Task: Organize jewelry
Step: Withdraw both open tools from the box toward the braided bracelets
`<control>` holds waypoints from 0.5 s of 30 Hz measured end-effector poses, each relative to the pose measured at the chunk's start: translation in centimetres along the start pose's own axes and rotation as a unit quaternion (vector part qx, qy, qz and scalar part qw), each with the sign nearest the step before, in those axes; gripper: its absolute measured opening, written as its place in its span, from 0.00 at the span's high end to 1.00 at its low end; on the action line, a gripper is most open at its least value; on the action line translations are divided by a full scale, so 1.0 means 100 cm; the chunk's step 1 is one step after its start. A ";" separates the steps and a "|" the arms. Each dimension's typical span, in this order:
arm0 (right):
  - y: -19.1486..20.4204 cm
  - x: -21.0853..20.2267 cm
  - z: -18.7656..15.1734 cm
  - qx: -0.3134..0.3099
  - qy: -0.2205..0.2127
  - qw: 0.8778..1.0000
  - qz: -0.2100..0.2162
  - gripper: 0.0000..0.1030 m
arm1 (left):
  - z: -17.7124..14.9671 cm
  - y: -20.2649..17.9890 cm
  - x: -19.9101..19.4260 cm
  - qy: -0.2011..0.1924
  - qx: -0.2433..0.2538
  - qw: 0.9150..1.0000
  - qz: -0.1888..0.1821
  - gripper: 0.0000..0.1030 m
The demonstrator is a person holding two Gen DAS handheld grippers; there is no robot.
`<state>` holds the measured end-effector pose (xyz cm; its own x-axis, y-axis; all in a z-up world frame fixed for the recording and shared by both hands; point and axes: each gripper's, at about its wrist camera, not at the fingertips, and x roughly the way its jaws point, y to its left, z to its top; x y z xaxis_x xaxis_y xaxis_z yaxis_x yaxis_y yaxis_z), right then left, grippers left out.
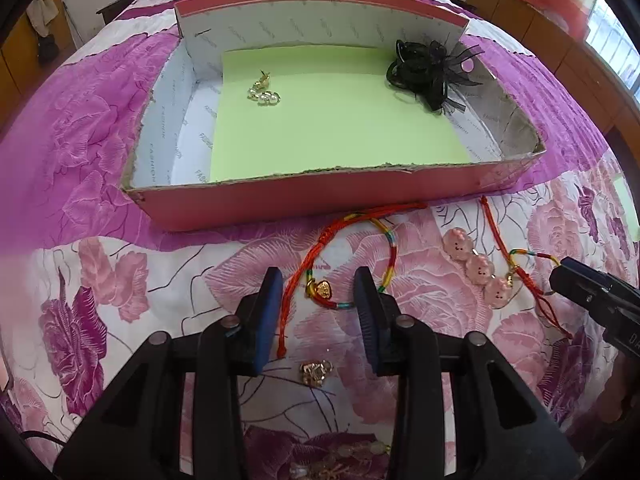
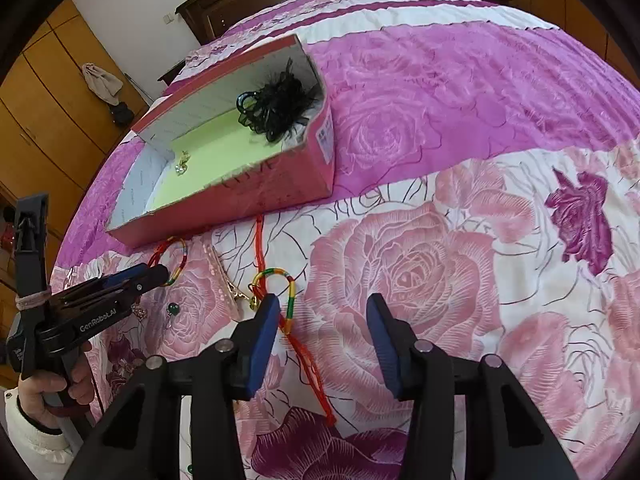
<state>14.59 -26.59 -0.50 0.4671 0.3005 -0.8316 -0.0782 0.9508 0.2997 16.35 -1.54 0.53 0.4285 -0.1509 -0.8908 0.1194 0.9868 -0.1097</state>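
Red cord bracelet (image 1: pixel 340 264) lies on the bed (image 1: pixel 80 280) between the left claw's (image 1: pixel 320 312) wide fingers; the right claw (image 2: pixel 324 336) gapes wide, holding nothing.

So everything's sitting on a bed with a pink and purple rose-print bedspread (image 1: pixel 100 208). Up top on it there's a shallow red cardboard box (image 1: pixel 280 204). Right in front of the box, straight on the fabric: a red braided cord bracelet with a gold charm (image 1: pixel 320 290), then a hair clip with three pink piggy faces (image 1: pixel 478 268) beside it, and a second red cord bracelet (image 1: pixel 520 264) just past that. Closer in there's a small gold trinket (image 1: pixel 316 372), can't tell exactly what it is
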 end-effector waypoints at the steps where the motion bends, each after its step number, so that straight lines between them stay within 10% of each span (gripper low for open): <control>1: -0.001 0.002 0.000 0.001 0.001 1.000 0.002 0.52 | 0.000 0.000 0.001 -0.001 0.003 1.000 0.001 0.72; 15: -0.002 0.020 -0.002 -0.019 0.007 1.000 -0.014 0.68 | 0.004 -0.005 0.019 -0.019 0.019 1.000 0.012 0.73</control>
<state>15.35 -26.16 -2.30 0.4575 0.2748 -0.8457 -0.0983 0.9609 0.2591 17.44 -2.38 -0.91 0.4645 -0.1307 -0.8759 0.1430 0.9871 -0.0714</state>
